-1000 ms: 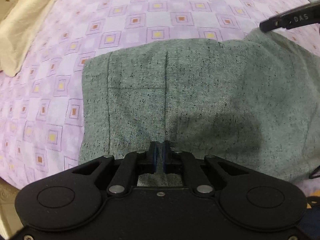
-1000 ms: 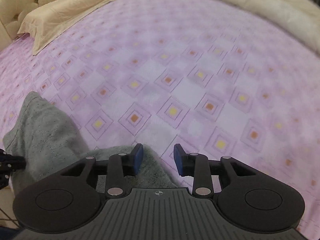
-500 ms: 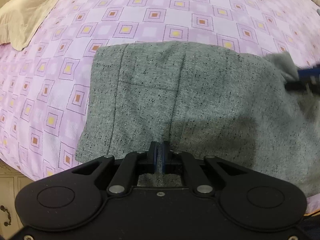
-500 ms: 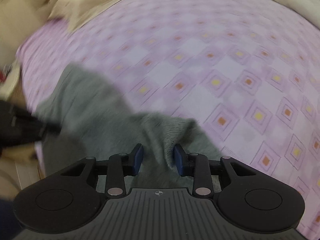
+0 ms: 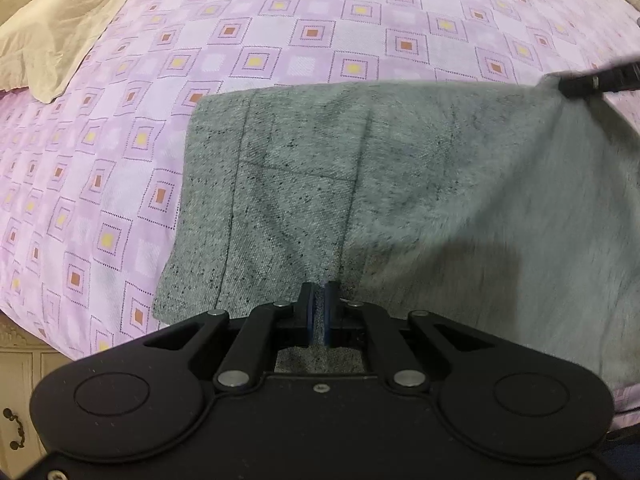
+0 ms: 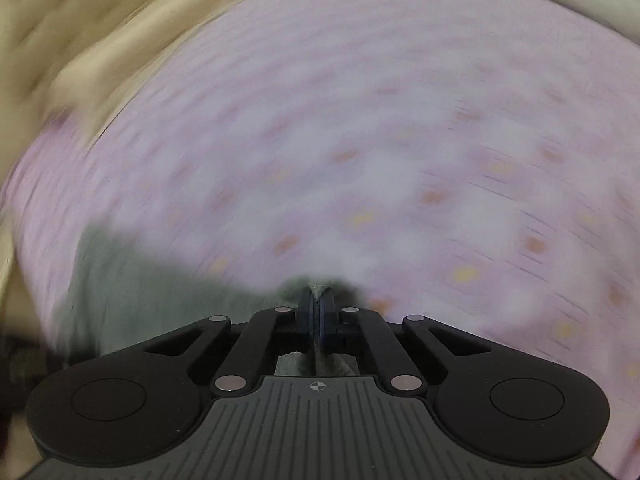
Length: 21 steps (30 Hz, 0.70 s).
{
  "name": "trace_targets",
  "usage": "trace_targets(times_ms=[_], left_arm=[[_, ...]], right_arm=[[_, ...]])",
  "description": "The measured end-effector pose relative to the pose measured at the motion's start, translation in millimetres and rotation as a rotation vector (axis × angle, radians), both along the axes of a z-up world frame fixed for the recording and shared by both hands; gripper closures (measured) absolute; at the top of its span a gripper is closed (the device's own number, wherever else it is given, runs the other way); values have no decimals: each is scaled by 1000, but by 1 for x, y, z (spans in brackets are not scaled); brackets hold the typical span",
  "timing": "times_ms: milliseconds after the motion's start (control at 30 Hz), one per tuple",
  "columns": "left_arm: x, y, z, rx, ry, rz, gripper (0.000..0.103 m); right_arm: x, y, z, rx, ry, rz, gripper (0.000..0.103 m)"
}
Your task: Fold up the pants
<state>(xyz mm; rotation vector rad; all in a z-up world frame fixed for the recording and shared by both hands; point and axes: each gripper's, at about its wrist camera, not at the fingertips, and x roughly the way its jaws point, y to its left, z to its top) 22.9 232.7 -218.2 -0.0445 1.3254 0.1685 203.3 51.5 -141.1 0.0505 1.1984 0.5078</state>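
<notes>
The grey speckled pants (image 5: pixel 400 200) lie folded on the purple patterned bedspread (image 5: pixel 280 48). My left gripper (image 5: pixel 319 304) is shut on the near edge of the pants. My right gripper (image 6: pixel 319 308) is shut on a far corner of the pants (image 6: pixel 132 292); it shows in the left wrist view (image 5: pixel 592 82) at the upper right, holding that corner up. The right wrist view is heavily motion-blurred.
A beige pillow (image 5: pixel 52 40) lies at the upper left of the bed. The bed's front edge and a cream drawer front with a handle (image 5: pixel 16 424) are at the lower left. Beige bedding (image 6: pixel 80 40) borders the bed at the back.
My right gripper went from open to shut on the pants' corner and is moving fast with it. The right side of the pants has been pulled taut. My left gripper stays shut.
</notes>
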Motion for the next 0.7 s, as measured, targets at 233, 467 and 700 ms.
trace_targets(times_ms=[233,467,700], left_arm=[[10,10,22,-83,27,10,95],[67,25,56,-85,-136,17,85],[73,49,5,-41,-33,26,84]], right_arm=[[-5,14,0,-65,-42,16,98],[-17,3,28,-23,-136,9,98],[-54,6,31,-96,-144,52,97]])
